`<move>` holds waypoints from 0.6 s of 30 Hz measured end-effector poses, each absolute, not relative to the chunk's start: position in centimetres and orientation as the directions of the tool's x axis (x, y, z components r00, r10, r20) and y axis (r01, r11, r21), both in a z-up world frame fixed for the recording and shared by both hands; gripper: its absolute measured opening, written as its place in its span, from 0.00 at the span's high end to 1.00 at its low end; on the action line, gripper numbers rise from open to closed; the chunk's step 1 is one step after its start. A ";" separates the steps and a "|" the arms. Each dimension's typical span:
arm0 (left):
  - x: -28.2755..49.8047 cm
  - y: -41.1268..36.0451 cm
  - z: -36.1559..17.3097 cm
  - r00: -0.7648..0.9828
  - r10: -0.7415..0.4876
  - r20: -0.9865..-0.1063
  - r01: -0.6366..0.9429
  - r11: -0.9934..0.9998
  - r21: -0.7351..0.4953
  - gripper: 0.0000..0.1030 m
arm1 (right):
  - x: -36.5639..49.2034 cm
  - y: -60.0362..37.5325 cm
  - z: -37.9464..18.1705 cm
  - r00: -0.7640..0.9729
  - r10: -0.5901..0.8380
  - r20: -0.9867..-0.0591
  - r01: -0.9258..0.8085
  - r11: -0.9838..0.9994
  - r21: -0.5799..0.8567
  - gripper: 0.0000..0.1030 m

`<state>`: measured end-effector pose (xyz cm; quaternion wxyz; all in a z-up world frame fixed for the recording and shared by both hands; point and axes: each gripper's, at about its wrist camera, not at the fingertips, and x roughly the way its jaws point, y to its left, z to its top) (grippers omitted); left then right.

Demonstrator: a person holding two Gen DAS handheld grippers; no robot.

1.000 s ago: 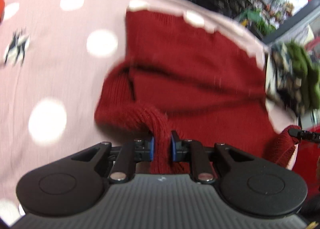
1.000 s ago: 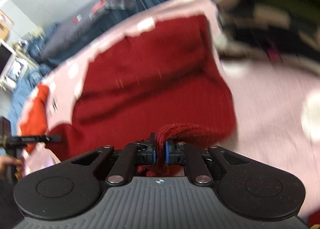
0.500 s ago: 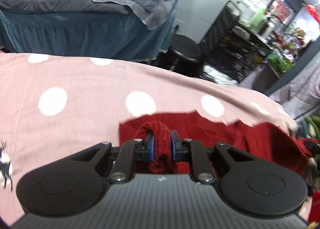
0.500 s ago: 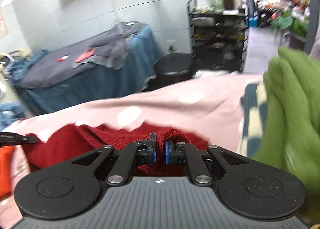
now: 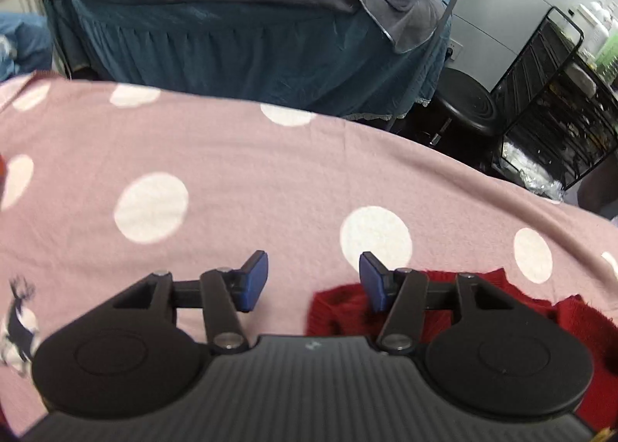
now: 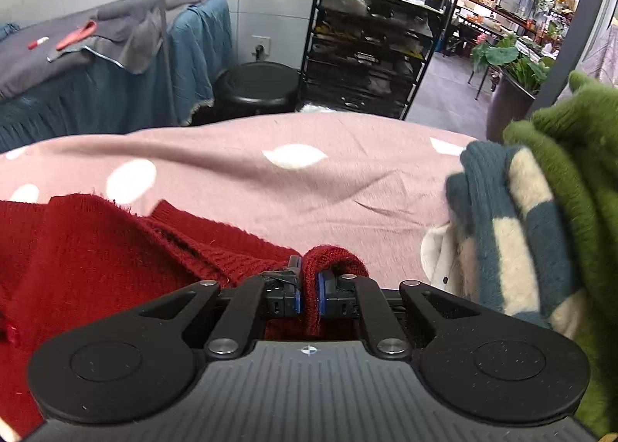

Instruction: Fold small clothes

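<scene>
Since half a second ago, the left tool (image 5: 313, 281) has let go of the red sweater (image 5: 340, 310): its blue pads (image 5: 255, 279) now stand wide apart with nothing between them, where before they pinched a knit fold. That sweater now lies on the pink dotted cloth (image 5: 231, 171) just beyond and to the right of the left tool, partly behind its right finger.

Right tool (image 6: 308, 293) is unchanged in grip: its jaws are closed on a rolled fold of the red sweater (image 6: 96, 249), which spreads flat to the tool's left over the pink dotted cloth (image 6: 347, 187).

To the right of the right tool sits a pile of knitwear, a teal and cream striped piece (image 6: 510, 229) under a green one (image 6: 571, 156), resting on the same cloth.
</scene>
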<state>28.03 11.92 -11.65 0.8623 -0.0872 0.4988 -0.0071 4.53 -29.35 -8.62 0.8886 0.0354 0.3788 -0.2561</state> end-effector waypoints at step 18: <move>18.1 4.7 -9.1 0.456 -0.226 -0.861 0.306 0.948 -0.087 0.15 | 4.0 -26.5 -6.7 0.634 -0.518 -0.574 0.517 0.836 -0.183 0.00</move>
